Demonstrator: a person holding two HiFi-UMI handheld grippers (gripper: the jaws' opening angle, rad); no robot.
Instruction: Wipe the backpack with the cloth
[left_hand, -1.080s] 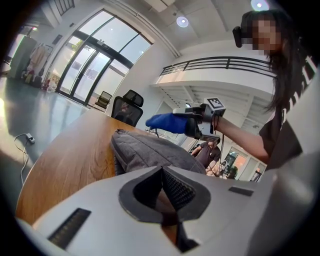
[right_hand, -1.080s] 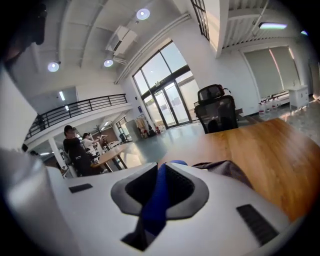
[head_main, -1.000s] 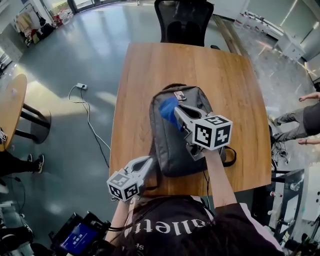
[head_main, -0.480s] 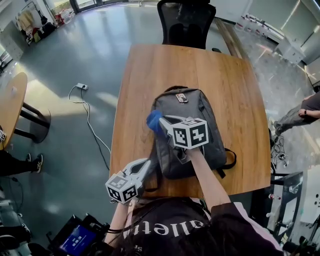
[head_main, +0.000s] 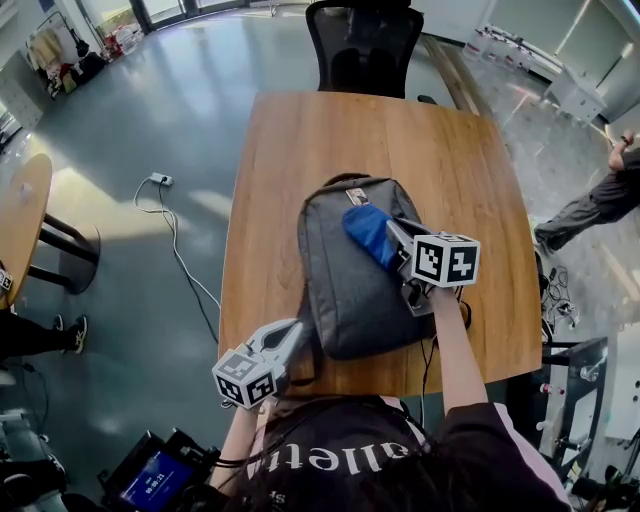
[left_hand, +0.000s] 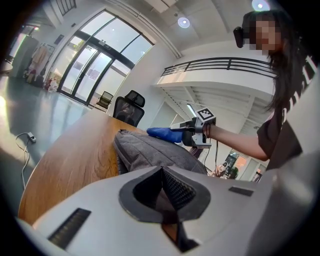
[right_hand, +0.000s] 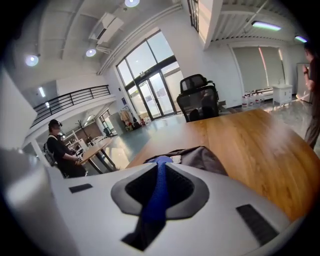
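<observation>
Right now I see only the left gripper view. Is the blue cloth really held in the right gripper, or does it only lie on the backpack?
Observer: It is held. The right gripper view shows the cloth pinched between the jaws of the right gripper, which are shut on it.
Operator: On which part of the backpack does it press?
Observer: In the head view it is on the far half of the backpack, toward the person's right side.
Operator: And where is my left gripper?
Observer: The left gripper is at the near edge of the table, beside the near left corner of the backpack. I cannot tell if it touches.
</observation>
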